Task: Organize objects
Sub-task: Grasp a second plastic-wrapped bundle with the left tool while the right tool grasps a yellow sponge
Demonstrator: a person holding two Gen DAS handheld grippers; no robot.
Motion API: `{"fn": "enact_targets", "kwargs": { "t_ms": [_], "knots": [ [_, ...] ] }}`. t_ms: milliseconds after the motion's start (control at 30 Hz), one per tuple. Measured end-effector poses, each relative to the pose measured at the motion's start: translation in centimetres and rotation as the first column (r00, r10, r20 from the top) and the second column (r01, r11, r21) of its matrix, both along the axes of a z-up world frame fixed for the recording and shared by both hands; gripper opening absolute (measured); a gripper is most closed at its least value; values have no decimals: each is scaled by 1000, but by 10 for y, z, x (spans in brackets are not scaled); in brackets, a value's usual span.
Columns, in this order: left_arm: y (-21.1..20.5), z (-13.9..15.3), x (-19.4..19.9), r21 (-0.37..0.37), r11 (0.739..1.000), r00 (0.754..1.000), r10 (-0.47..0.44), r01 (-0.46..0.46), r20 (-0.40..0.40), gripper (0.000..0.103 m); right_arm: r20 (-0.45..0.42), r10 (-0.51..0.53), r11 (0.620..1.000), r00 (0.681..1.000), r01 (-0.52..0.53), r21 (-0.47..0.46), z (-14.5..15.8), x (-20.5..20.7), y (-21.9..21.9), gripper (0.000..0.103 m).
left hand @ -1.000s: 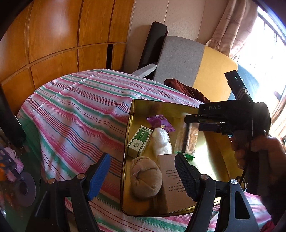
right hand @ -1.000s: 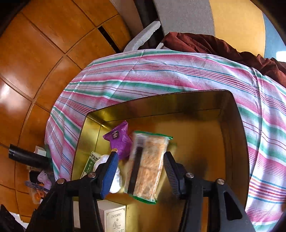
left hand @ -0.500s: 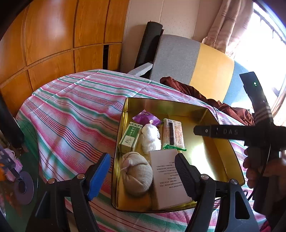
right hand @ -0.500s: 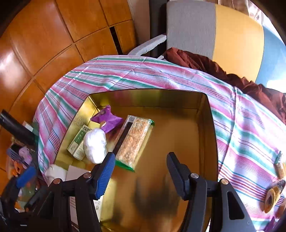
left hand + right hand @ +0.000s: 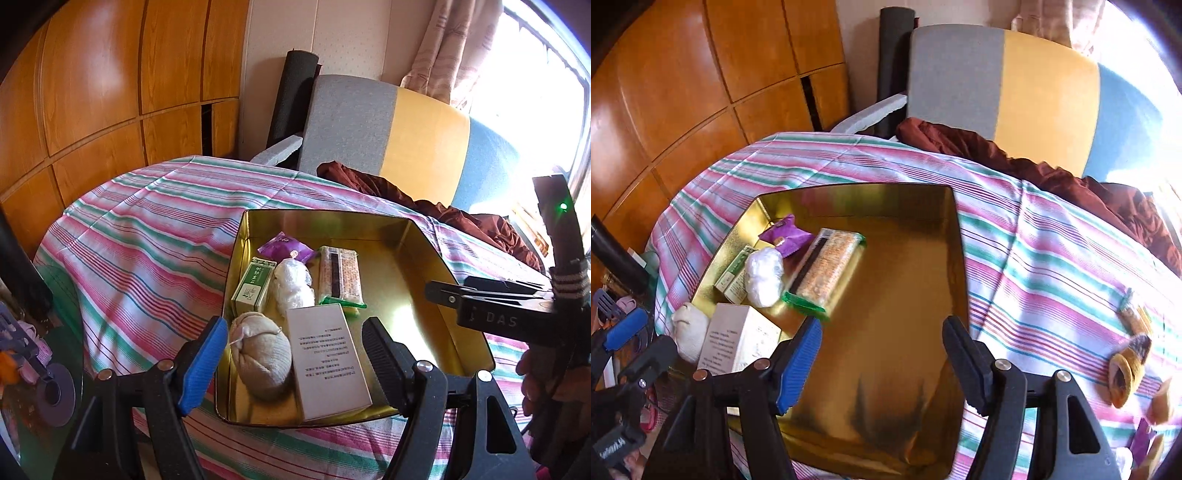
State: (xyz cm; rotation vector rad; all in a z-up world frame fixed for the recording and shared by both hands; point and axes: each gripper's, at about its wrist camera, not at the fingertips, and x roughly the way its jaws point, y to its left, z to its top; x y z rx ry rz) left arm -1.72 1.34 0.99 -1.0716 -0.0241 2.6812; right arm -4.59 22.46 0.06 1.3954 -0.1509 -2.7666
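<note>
A gold tin tray (image 5: 424, 258) (image 5: 916, 258) sits on the striped tablecloth. Along its left side lie a purple packet (image 5: 286, 246) (image 5: 788, 236), a green box (image 5: 253, 284), a white bundle (image 5: 293, 284) (image 5: 764, 277), a clear-wrapped snack bar (image 5: 340, 275) (image 5: 827, 267), a beige pouch (image 5: 262, 360) and a white box (image 5: 327, 360) (image 5: 738, 338). My left gripper (image 5: 291, 363) is open and empty above the tray's near-left end. My right gripper (image 5: 882, 363) is open and empty over the tray's bare right half; it shows in the left wrist view (image 5: 491, 306).
Several wrapped snacks (image 5: 1128, 362) lie on the cloth right of the tray. A brown garment (image 5: 1034, 162) drapes the table's far edge before a grey, yellow and blue chair (image 5: 388, 129). Wood panelling stands left. Clutter sits below the table's left edge (image 5: 33, 354).
My right gripper let go of the snack bar, which now lies in the tray, and drew back and up to the right. The left gripper pulled back slightly.
</note>
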Motion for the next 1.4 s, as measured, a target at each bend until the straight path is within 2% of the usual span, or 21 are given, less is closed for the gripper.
{"fn": "enact_targets", "kwargs": {
  "t_ms": [100,333,467,567,667,833,933,1000,1067,1133,1300,1400],
  "knots": [
    [7,2,3,-1,1000,1000,-21,21,-3,76,-11,-47,999,999,47,-9,2,17,23,76],
    [34,5,9,-5,995,995,-101,101,-11,76,-7,-206,979,979,206,-3,3,62,96,77],
    [58,6,14,-11,985,985,-170,170,-9,76,8,-335,942,942,335,-4,3,93,150,78],
    [80,7,18,-14,973,973,-232,232,-6,76,9,-435,900,900,435,11,6,118,195,78],
    [106,8,26,-22,952,953,-304,304,-1,76,0,-558,830,830,558,11,12,146,243,78],
    [153,3,37,-33,906,906,-422,422,24,76,2,-755,653,655,753,-84,9,199,316,82],
    [182,-2,45,-45,870,871,-489,490,44,76,21,-819,566,573,814,-133,-3,223,343,83],
    [201,-6,51,-55,844,845,-531,534,61,76,58,-851,496,523,834,-243,-15,238,356,83],
    [220,-12,56,-48,818,818,-568,573,90,76,92,-871,439,482,850,-292,-23,246,365,83],
    [241,-17,60,-33,791,788,-604,611,118,76,69,-881,425,468,847,-319,-20,251,367,84],
    [298,-35,68,10,736,719,-665,677,200,76,72,-861,456,503,828,-325,-23,245,363,84],
    [328,-41,75,44,704,679,-698,709,227,76,69,-861,452,503,821,-347,-22,246,363,84]
  ]
}}
